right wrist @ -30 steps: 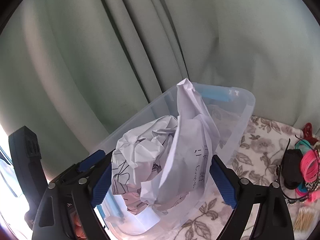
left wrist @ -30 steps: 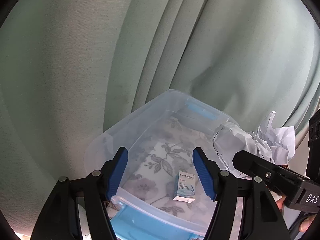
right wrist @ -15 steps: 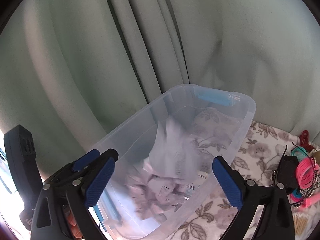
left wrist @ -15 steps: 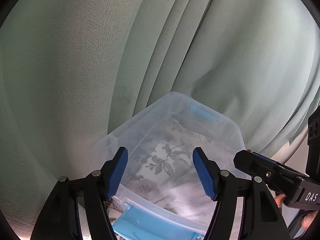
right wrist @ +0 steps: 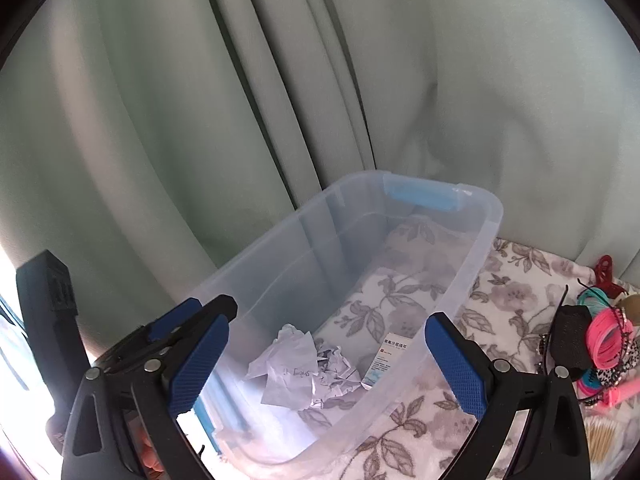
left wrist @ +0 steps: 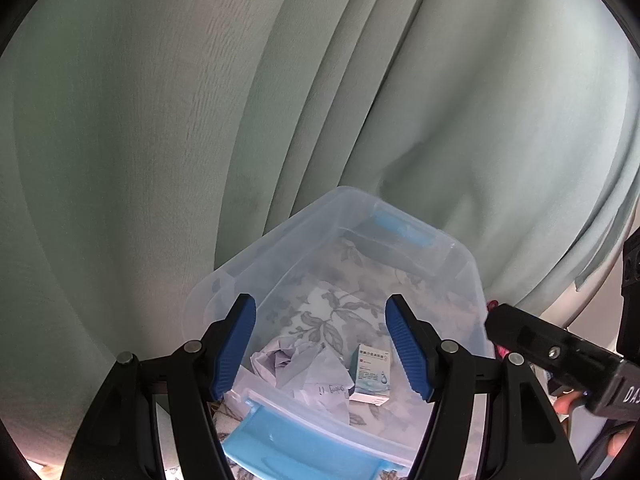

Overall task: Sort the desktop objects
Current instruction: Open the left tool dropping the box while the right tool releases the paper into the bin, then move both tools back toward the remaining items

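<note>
A clear plastic bin (left wrist: 460,252) with blue handles stands on the floral cloth against the curtain. Inside it, near the front end, lies a crumpled sheet of paper (left wrist: 304,368) beside a small white-and-blue medicine box (left wrist: 372,372). My left gripper (left wrist: 320,344) hangs open over the bin's near end, nothing between its fingers. My right gripper (right wrist: 328,356) stands wide open above the bin (right wrist: 492,216), with the paper (right wrist: 308,364) and box (right wrist: 386,360) lying free below it. The right gripper's black body (left wrist: 560,356) shows at the right of the left wrist view.
A pale green curtain (right wrist: 280,100) hangs right behind the bin. To the right on the floral cloth (right wrist: 516,292) lie pink and teal hair bands (right wrist: 608,336), a black item (right wrist: 572,336), a red clip (right wrist: 606,268) and cotton swabs (right wrist: 600,436).
The right gripper held the crumpled paper over the bin, then opened; the paper dropped and now lies inside next to the box. The left gripper stayed still.
</note>
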